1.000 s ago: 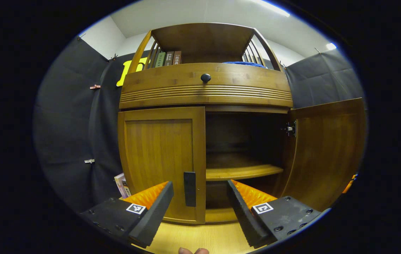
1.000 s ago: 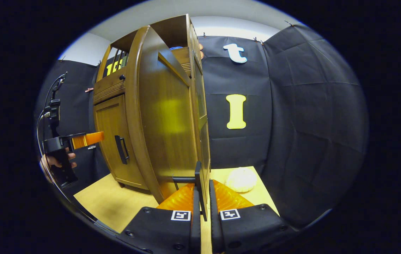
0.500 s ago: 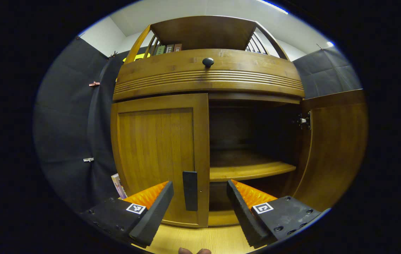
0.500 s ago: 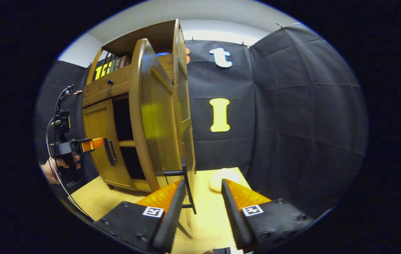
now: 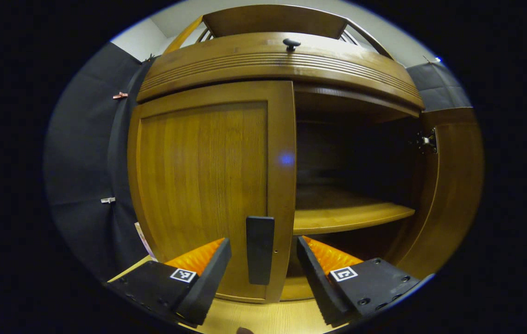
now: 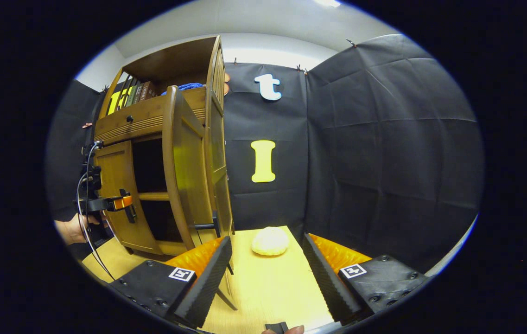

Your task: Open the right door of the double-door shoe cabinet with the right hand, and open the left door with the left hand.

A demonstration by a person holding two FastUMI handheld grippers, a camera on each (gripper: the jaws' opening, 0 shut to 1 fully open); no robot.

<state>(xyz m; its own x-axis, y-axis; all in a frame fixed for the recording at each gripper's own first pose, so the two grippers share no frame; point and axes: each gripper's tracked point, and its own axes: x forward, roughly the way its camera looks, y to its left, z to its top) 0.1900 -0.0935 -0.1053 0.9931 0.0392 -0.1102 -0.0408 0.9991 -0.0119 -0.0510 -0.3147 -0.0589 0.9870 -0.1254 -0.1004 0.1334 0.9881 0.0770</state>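
1. Cabinet [image 5: 263, 60] – wooden, two doors, on a pale wood floor [image 6: 272, 287]; a drawer with a dark knob [image 5: 291, 44] sits above the doors.
2. Left door [image 5: 203, 181] – shut; its dark handle [image 5: 260, 249] stands upright near the inner edge.
3. My left gripper [image 5: 263, 262] – fingers spread, one on each side of that handle, not touching it.
4. Right door [image 6: 184, 162] – swung wide open; shelf [image 5: 346, 218] and dark interior exposed.
5. My right gripper [image 6: 265, 271] – fingers spread, holding nothing, just beside the open door's handle [image 6: 214, 225].
6. Pale round lump [image 6: 270, 241] – on the floor by the booth wall.
7. Books [image 6: 133, 93] and blue cloth [image 6: 187, 86] – on the top shelf.
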